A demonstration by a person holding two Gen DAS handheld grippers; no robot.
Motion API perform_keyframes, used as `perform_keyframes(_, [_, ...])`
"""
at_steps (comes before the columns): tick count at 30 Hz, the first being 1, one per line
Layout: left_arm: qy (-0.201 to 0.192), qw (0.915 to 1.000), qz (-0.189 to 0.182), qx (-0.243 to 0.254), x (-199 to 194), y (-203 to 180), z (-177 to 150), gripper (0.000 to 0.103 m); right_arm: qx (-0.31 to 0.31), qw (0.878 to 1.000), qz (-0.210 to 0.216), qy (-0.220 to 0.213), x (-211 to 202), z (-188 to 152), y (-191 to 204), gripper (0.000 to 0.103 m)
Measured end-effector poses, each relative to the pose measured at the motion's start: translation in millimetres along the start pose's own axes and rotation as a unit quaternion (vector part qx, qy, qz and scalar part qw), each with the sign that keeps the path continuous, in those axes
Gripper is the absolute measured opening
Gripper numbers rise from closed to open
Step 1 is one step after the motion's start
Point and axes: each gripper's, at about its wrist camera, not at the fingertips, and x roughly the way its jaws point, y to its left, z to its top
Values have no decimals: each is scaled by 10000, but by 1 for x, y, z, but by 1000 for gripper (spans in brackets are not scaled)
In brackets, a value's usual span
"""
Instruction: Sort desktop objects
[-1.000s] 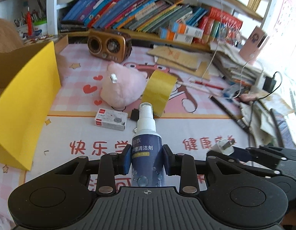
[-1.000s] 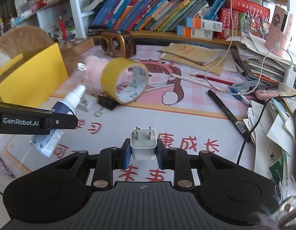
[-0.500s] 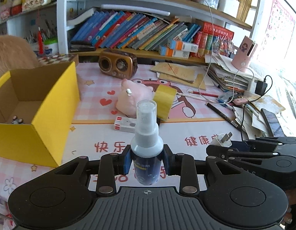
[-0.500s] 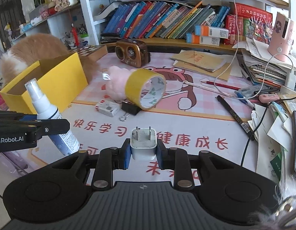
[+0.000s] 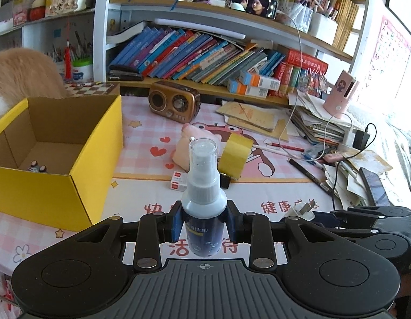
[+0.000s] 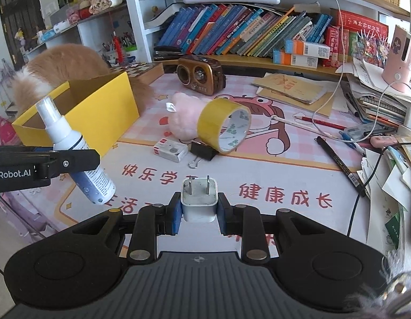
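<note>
Both claws are clamped on cargo and held above the desk mat. Left gripper (image 5: 204, 222) pinches a small spray bottle (image 5: 204, 199) around its dark blue body, blue pads pressing on either side; seen from the right wrist, the bottle's long axis tilts, its white nozzle leaning up and back toward the box. Right gripper (image 6: 198, 210) is closed on a white plug adapter (image 6: 199, 200), its two metal prongs pointing up and away from the camera. An open yellow cardboard box (image 5: 96, 143) stands on the left side of the desk, ahead and to the left of both claws, with something small already lying on its floor. The bottle sits closer to that box than the adapter does, so the left hand looks likelier to reach it first; this is a judgement, on the guess that the box is the sorting bin. Neither item is over the opening yet. Further out on the pink mat lie a pink plush toy (image 6: 184, 117), a roll of yellow tape (image 6: 224, 125) standing on edge against it, a black binder clip (image 6: 202, 152) and a small white box (image 6: 170, 149). Behind them sits a brown retro radio (image 6: 200, 74), below a shelf of leaning books (image 6: 232, 32). Loose papers, pens and cables crowd the right side.
</note>
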Motion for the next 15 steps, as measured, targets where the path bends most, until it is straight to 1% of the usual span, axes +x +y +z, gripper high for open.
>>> perform_keyframes(10, [-85,9998,-136,127,-15,10,-7,31,-50,10000,-66,-26,-4,-1,26,25])
perform_keyframes(15, [-90,9996,-183,204,-23,22,-12,31,-56,9999,-111,11,-4,-4,44,25])
